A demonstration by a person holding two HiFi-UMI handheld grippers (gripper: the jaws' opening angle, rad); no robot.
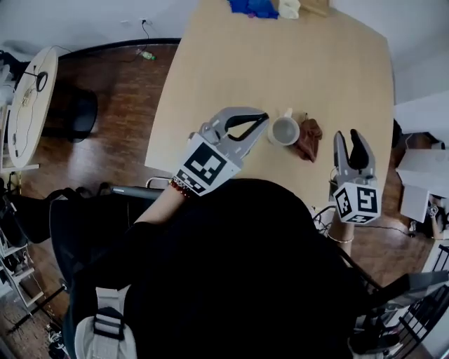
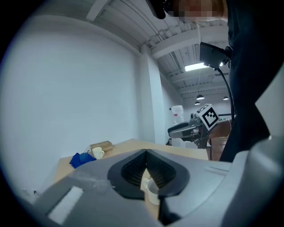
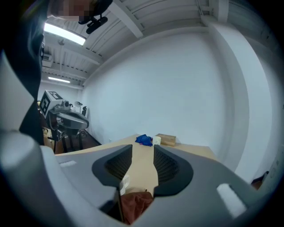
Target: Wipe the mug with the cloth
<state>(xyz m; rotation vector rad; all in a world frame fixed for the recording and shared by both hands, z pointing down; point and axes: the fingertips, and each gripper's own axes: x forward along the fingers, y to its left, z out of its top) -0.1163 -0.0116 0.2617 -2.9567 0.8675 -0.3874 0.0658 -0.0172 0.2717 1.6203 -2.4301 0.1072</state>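
Observation:
A white mug (image 1: 284, 130) stands near the front edge of the wooden table (image 1: 280, 63), and a crumpled brown cloth (image 1: 309, 138) lies right beside it. My left gripper (image 1: 261, 120) hovers just left of the mug, shut and holding nothing. In the left gripper view the shut jaws (image 2: 145, 151) point over the mug (image 2: 151, 193), which shows below them. My right gripper (image 1: 346, 134) hangs to the right of the cloth, open, with nothing between its pads. Below the open jaws (image 3: 142, 148) in the right gripper view lies the brown cloth (image 3: 135, 206).
At the table's far end sit a blue cloth (image 1: 254, 7), a second pale mug (image 1: 288, 8) and a cardboard box (image 3: 166, 139). A round white table (image 1: 28, 98) and a dark chair (image 1: 77, 112) stand on the wood floor at left. White boxes (image 1: 421, 175) are at right.

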